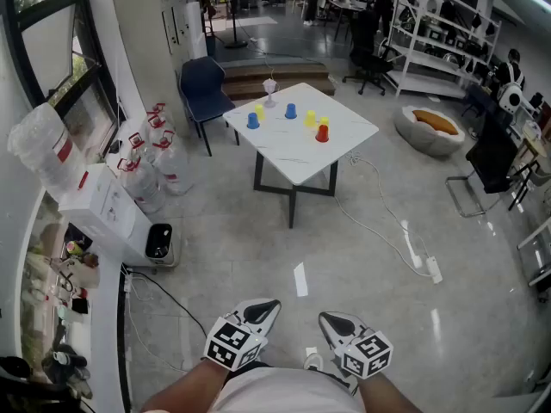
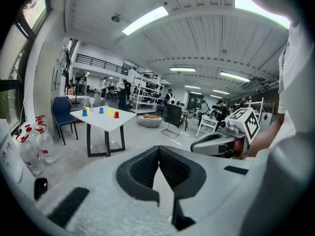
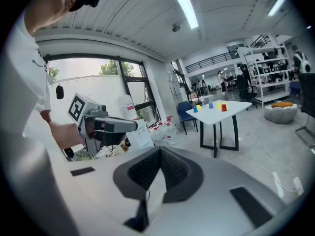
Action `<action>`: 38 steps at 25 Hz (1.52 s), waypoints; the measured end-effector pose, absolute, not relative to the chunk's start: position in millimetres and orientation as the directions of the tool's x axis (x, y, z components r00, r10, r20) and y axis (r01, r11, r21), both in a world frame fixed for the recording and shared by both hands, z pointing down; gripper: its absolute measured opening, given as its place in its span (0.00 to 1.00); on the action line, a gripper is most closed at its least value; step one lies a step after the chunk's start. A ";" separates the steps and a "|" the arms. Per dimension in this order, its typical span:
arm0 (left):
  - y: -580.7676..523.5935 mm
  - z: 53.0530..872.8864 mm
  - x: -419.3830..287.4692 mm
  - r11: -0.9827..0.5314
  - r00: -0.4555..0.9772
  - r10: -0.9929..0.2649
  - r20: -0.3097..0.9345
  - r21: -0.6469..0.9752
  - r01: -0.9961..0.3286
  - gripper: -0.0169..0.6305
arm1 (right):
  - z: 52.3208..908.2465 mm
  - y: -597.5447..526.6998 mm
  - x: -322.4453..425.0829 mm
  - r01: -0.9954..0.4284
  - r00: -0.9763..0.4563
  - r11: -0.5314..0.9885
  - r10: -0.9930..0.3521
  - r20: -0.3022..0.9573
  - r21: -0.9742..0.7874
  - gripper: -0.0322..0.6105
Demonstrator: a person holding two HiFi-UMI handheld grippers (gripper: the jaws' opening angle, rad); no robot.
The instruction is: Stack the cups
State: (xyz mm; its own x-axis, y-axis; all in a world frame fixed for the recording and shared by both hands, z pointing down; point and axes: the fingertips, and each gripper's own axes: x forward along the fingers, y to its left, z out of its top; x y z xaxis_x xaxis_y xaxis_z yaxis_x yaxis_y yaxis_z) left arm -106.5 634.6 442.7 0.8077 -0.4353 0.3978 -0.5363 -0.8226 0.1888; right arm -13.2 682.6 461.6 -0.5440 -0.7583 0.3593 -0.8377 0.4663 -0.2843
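Hanging low at the person's waist, well short of the white square-topped table [image 1: 288, 153], the grey two-jaw left gripper [image 1: 258, 312] and right gripper [image 1: 337, 323] both had their jaws pressed together on nothing. The small plastic cups, blue [image 1: 252, 120], yellow [image 1: 310, 119] and red [image 1: 322, 132], stood apart on that table's top. As I judged it, the white cable [image 1: 379, 222] trailing beside the table could snag a foot on approach, and jaws left closed could topple the light cups.

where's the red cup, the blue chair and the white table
red cup [image 1: 322, 133], head view, middle of its side
blue chair [image 1: 206, 91], head view, middle of its blue shell
white table [image 1: 293, 151], head view, bare top in front of the cups
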 end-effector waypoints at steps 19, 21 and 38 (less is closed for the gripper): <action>623.7 441.0 -129.4 -0.827 0.818 -0.437 0.375 0.191 -0.529 0.04 | 459.3 671.9 -47.0 -0.821 -0.569 0.487 -0.738 0.363 -0.299 0.06; 619.6 442.4 -139.8 -0.828 0.819 -0.434 0.376 0.192 -0.527 0.04 | 459.8 666.8 -58.2 -0.821 -0.570 0.492 -0.732 0.373 -0.289 0.06; 603.2 469.8 -212.9 -0.852 0.842 -0.357 0.403 0.229 -0.471 0.04 | 472.8 649.0 -132.0 -0.860 -0.506 0.415 -0.768 0.392 -0.297 0.06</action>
